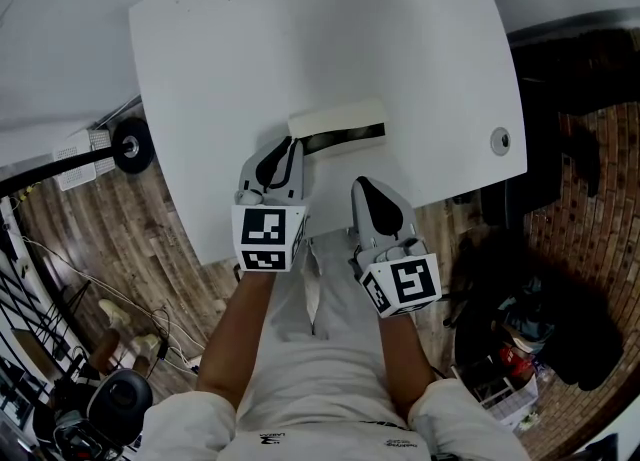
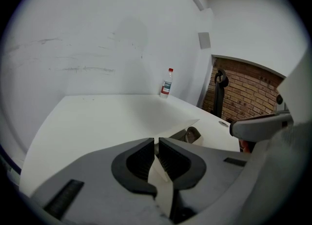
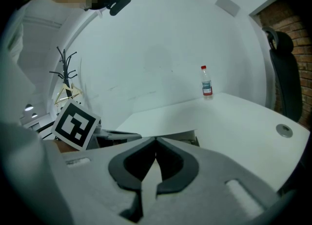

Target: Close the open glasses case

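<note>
– Left gripper view: report the jaw condition of the left gripper [image 2: 157,143].
– Clenched. Only a thin slit separates the pads, with nothing between them. The tips sit at the left end of the open cream glasses case with black lining [image 1: 338,125], which lies on the white table [image 1: 300,39].
– And the right gripper [image 3: 155,143]?
– Jaws clenched, tips touching, empty. It is near the case's front edge, apart from it. A clear plastic bottle with red cap [image 3: 206,83] stands at the table's far edge.
</note>
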{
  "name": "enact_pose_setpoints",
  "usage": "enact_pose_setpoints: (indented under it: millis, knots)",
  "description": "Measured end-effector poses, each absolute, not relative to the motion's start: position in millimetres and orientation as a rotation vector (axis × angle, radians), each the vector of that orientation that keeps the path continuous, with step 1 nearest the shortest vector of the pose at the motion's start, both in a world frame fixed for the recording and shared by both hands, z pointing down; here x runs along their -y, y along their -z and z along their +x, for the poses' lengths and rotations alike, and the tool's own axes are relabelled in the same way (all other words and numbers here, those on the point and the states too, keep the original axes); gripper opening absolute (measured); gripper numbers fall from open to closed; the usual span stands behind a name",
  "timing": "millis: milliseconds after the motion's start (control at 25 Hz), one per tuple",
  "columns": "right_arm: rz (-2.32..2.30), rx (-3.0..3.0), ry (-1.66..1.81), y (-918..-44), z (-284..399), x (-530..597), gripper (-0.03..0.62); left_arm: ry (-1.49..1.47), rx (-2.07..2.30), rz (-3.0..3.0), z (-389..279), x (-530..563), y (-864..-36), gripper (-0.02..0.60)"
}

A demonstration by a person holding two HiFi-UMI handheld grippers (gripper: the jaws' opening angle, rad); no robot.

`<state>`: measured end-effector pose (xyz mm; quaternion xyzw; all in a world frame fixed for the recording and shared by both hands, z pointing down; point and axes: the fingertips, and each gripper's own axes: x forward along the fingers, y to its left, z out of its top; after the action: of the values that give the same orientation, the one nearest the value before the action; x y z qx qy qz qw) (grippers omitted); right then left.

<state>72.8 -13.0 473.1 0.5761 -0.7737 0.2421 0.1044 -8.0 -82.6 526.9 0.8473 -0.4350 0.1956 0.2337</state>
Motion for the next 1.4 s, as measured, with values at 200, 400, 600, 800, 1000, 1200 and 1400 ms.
enact_pose_setpoints:
  millis: [200,400,600,800,1000,1200,1400]
  knots:
    - [1.697,2.282,-0.723,-476,73,10,0.002,-0.570,1.205,2.348,-10,79,-529,0.023]
    - [1.696,2.280,-0.724,-474,72,12,0.002,-0.591,1.206,2.349,-9,77,-530,0.023]
    - [1.690,2.277,-0.714,-474,71,12,0.003,-0.586,1.205,2.346,-11,75,-531,0.023]
    - [1.693,2.263,-0.732,-480,74,9,0.002,-0.589,1.205,2.351,-11,74,-532,0.023]
    - [1.688,2.265,-0.733,-481,74,8,0.002,-0.599,1.201,2.361,-11,71,-534,0.023]
    - [1.689,2.259,-0.730,-481,74,8,0.002,-0.608,1.194,2.364,-11,69,-535,0.023]
    - [1.688,2.262,-0.724,-480,72,6,0.003,-0.618,1.190,2.365,-11,64,-537,0.021]
